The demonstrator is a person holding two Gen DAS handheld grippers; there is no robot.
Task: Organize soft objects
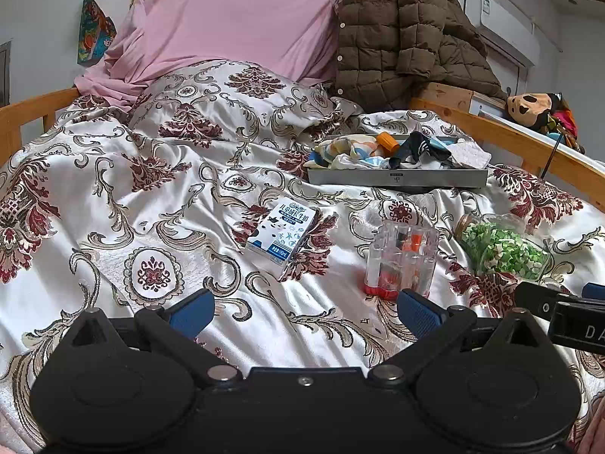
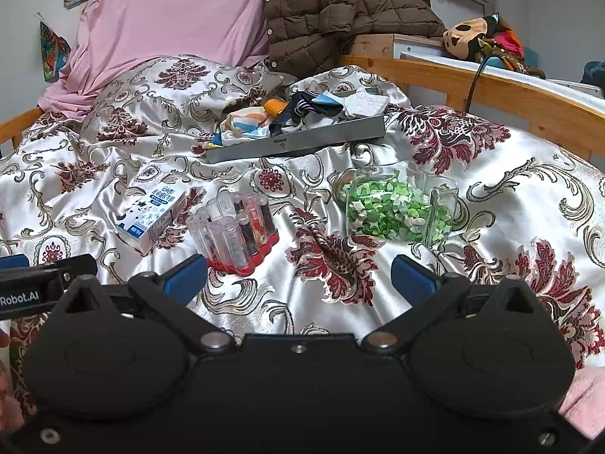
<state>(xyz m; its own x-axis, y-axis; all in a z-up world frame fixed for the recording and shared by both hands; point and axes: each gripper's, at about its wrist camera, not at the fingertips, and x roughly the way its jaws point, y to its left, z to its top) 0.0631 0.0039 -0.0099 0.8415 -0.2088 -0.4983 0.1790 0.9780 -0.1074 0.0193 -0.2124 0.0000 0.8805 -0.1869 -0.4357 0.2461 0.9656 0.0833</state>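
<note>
A grey tray (image 1: 397, 177) (image 2: 302, 140) sits on the patterned bedspread and holds a heap of soft things: striped and black-and-white socks (image 1: 416, 149) (image 2: 302, 111), a pale cloth (image 1: 340, 149) (image 2: 242, 123), a white sponge-like pad (image 1: 470, 153) (image 2: 365, 104) and an orange piece (image 1: 388, 140) (image 2: 275, 106). My left gripper (image 1: 304, 308) hovers open over the bedspread, near the milk carton (image 1: 281, 234) (image 2: 151, 212). The right gripper (image 2: 298, 276) is open too, with nothing between its fingers, close to the clear pen holder (image 2: 236, 232) (image 1: 401, 261).
A glass jar of green paper stars (image 2: 397, 208) (image 1: 503, 246) lies on its side at the right. A pink sheet (image 1: 234, 19), a brown quilted jacket (image 1: 408, 34) and a plush toy (image 1: 529, 108) are at the back. Wooden bed rails (image 2: 510, 92) border the bed.
</note>
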